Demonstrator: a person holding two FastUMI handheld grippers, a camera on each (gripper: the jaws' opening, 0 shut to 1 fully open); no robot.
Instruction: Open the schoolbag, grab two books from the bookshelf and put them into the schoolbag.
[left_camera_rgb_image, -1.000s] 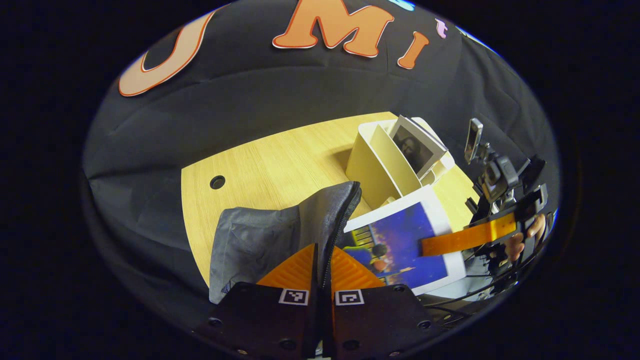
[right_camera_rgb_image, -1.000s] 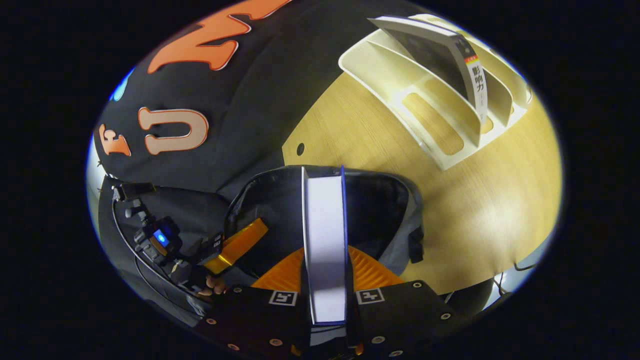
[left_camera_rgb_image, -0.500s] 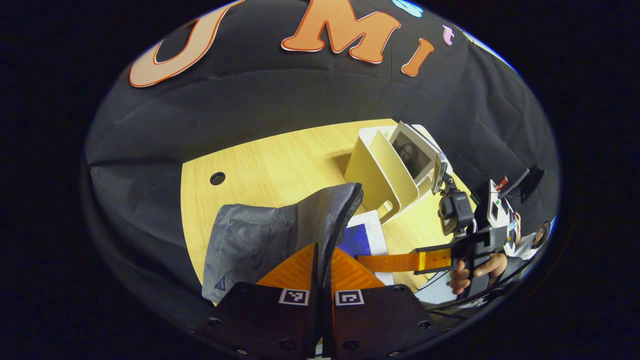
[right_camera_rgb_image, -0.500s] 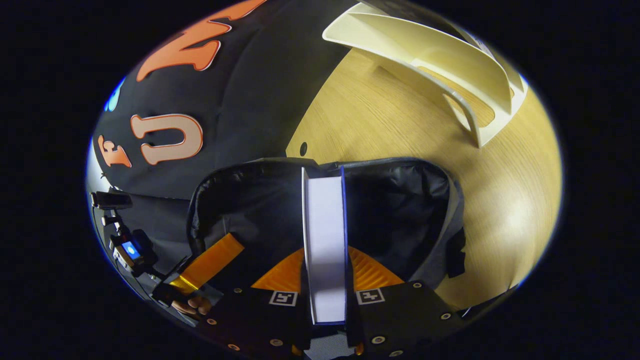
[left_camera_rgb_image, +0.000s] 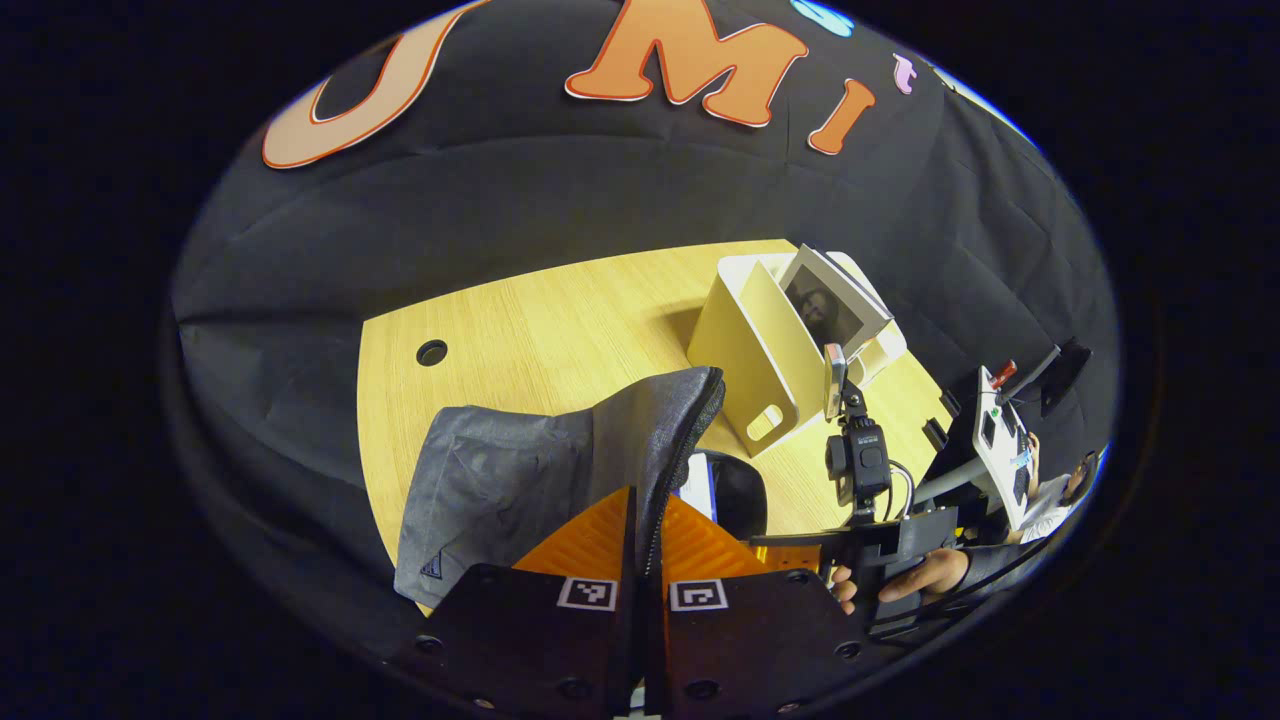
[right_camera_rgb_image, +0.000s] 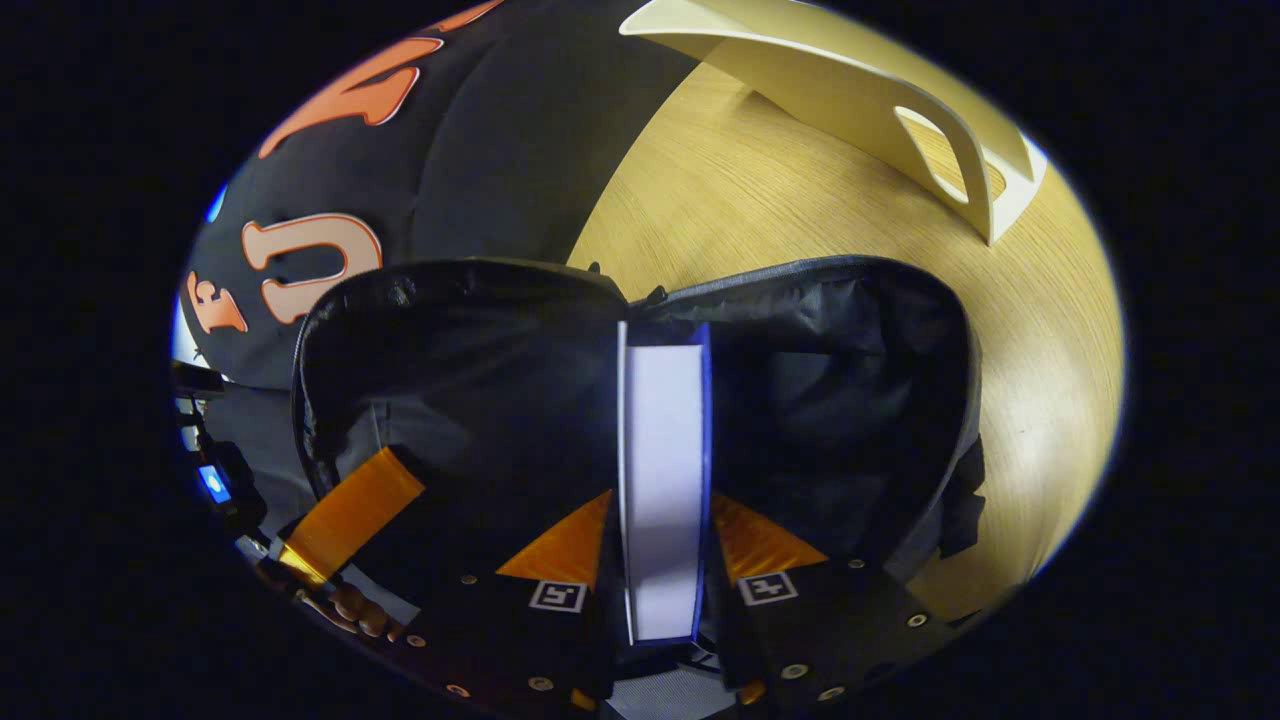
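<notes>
The grey schoolbag stands open on the wooden table. My left gripper is shut on the bag's zippered rim and holds the mouth apart. My right gripper is shut on a book with a blue cover and white page edges, held upright deep inside the bag's dark interior. In the left gripper view just a sliver of that book shows above the rim. A second book leans in the cream bookshelf.
The bookshelf's side panel stands on the table just beyond the bag. A hand holds the right gripper's handle at the table's right edge. A round cable hole lies at the far left.
My right gripper has lowered the book into the bag; its blue cover has sunk almost out of sight in the left gripper view. My left gripper has kept its hold on the rim.
</notes>
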